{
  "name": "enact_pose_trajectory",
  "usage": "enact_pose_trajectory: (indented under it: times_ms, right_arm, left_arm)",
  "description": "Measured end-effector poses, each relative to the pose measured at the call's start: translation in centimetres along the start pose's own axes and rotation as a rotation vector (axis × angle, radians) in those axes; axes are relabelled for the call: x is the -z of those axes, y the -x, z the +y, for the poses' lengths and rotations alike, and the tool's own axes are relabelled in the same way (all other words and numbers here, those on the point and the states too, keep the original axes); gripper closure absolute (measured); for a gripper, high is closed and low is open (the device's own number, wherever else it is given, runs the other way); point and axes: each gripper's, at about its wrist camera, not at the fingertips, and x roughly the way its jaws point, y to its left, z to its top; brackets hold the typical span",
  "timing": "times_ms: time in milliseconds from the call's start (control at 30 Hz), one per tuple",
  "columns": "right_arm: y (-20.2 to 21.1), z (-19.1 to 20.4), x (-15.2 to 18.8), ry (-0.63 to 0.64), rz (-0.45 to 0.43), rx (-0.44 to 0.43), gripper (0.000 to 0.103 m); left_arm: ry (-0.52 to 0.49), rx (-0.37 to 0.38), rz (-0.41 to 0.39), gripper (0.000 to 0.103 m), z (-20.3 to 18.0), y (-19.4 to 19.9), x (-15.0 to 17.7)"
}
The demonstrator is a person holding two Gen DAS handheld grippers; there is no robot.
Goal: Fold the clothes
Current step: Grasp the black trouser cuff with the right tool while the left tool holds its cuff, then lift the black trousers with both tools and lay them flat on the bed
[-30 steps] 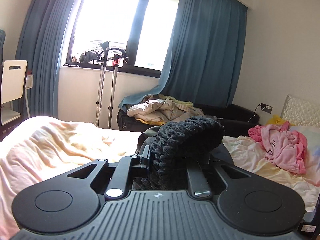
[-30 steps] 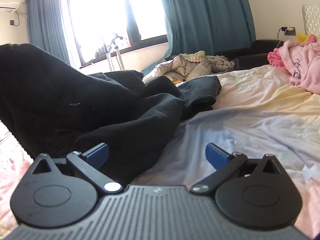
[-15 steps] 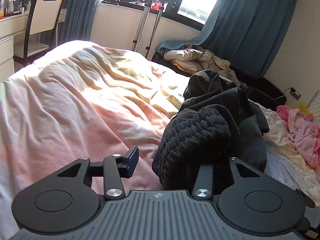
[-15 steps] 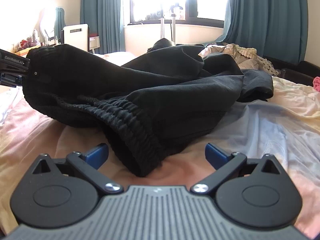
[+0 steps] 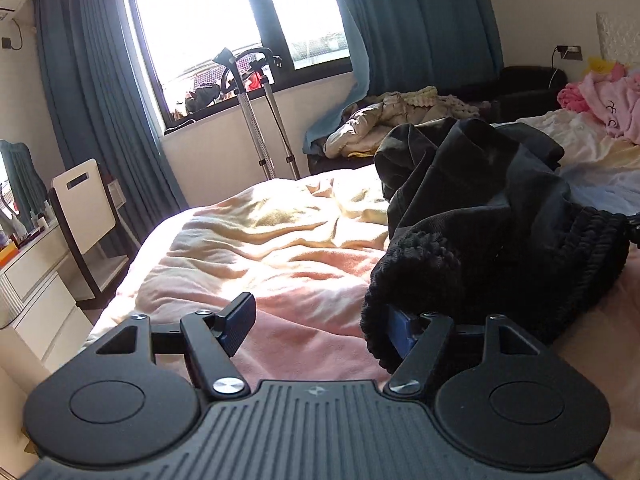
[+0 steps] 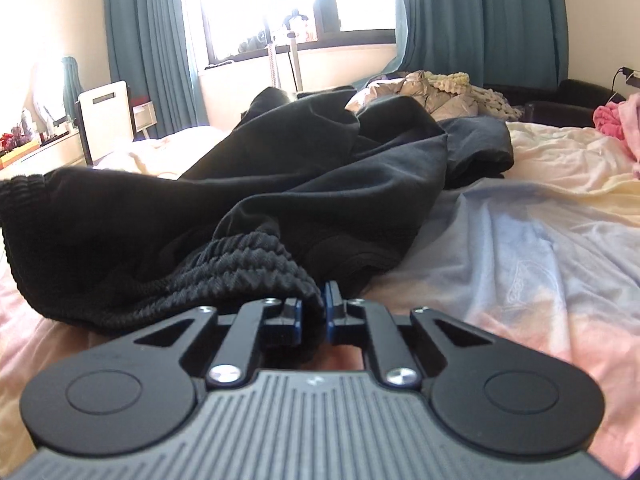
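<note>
A black garment with a ribbed waistband lies crumpled on the bed. My left gripper is open; the ribbed band drapes over its right finger and the left finger is bare above the sheet. In the right wrist view the same garment spreads across the bed ahead. My right gripper is shut on the ribbed waistband at its near right corner.
A pink garment lies at the far right of the bed. A pile of pale bedding sits on a dark sofa under the window. A white chair and desk stand left of the bed. Crutches lean by the window.
My left gripper opened and let the ribbed band down onto the bed. My right gripper closed on the other end of the waistband.
</note>
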Motion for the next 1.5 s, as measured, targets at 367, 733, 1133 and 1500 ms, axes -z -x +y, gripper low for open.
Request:
enact_pose_trajectory:
  times_ms: [367,733,1133,1500]
  right_arm:
    - [-2.7,-0.8,1.6,-0.021,0.170,0.039,0.075]
    - [1.3,1.0,1.3,-0.029,0.026,-0.032,0.092]
    - [7.3,20.1,-3.3,0.155,-0.183,-0.438,0.092]
    - [-5.3,36.5,-1.2,0.255,0.000,-0.599,0.090]
  left_arm:
    - [0.157,0.001,-0.178,0.030,-1.1,-1.4,-1.6]
    - [0.551,0.115,-0.261,0.093,4.5,-2.3,-5.3]
    - [0.625,-0.056,-0.347,0.094,24.0,-0.7,-13.1]
    - [0.581,-0.313,-0.067,0.094,34.0,-15.8,-3.6]
